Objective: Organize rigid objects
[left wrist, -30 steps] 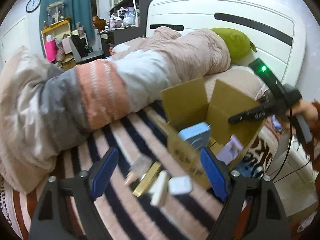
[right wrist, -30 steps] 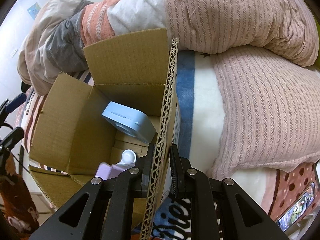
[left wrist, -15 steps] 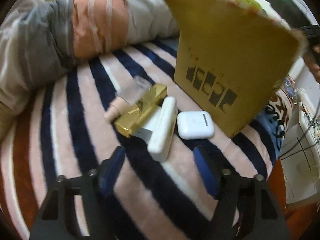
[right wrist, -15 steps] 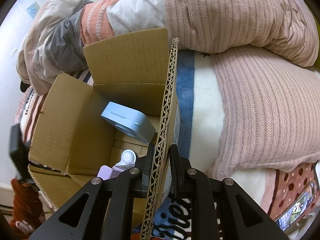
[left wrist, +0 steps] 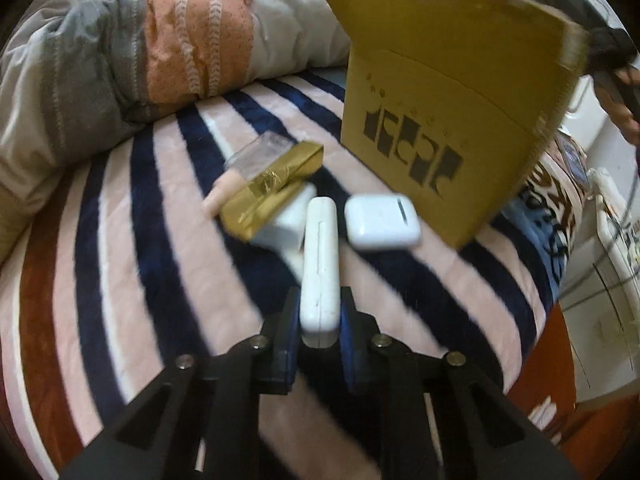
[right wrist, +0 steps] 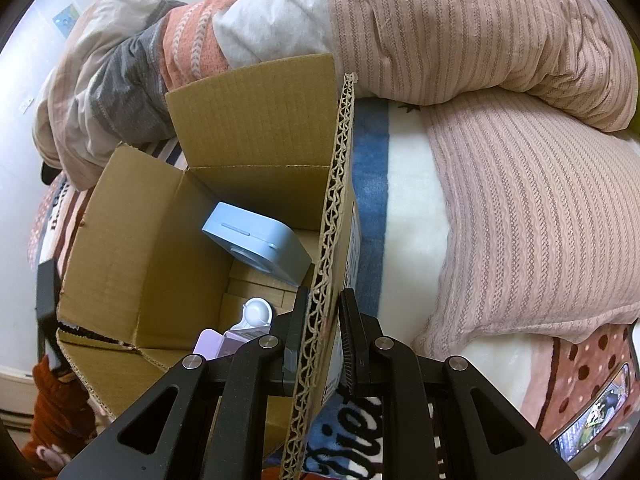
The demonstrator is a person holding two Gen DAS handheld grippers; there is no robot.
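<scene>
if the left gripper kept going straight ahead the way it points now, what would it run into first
The left gripper is shut on the long white case, which leads. Straight ahead, that case's far tip would probably meet the gold foil box and the white block under it, with the cardboard box beyond. Depth is uncertain.

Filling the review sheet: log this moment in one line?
left claw: shut on white bar | right claw: shut on box flap | earbud case: on blanket
</scene>
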